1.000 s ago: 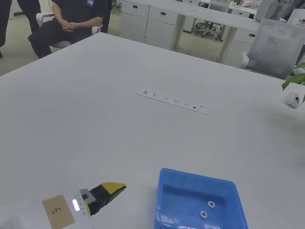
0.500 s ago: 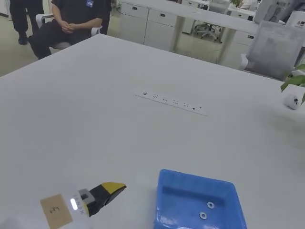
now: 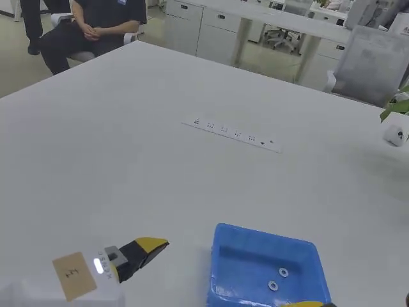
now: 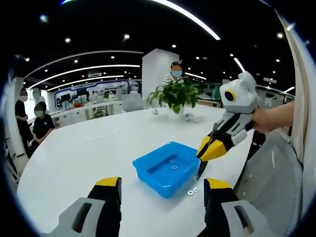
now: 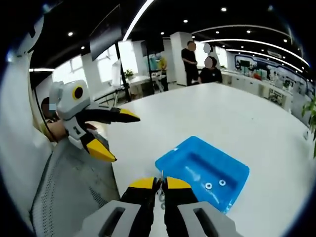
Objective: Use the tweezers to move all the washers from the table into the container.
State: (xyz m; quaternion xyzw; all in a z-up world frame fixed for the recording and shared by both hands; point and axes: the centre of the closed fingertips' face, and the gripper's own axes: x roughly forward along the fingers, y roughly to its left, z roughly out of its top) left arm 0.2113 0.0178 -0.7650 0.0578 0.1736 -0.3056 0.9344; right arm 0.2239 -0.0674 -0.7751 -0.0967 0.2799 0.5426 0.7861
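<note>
A blue container (image 3: 255,249) sits near the table's front edge with two washers (image 3: 278,279) inside. In the left gripper view, two more washers (image 4: 193,190) lie on the table just in front of the container (image 4: 158,175). My right gripper (image 5: 161,183) is shut on thin tweezers (image 5: 161,177). It enters the left gripper view (image 4: 213,148) with the tweezer tips (image 4: 199,174) just above those loose washers. My left gripper (image 4: 163,183) stands open with nothing in it, left of the container (image 3: 153,246).
A power strip (image 3: 231,134) is set into the middle of the white table (image 3: 128,147). A potted plant (image 4: 175,94) stands at the far right side. A person (image 3: 83,29) sits beyond the far left corner. A small white object (image 3: 394,135) lies at the right edge.
The head view has shifted slightly. A yellow gripper tip now shows at the bottom edge by the container. The left gripper has barely moved.
</note>
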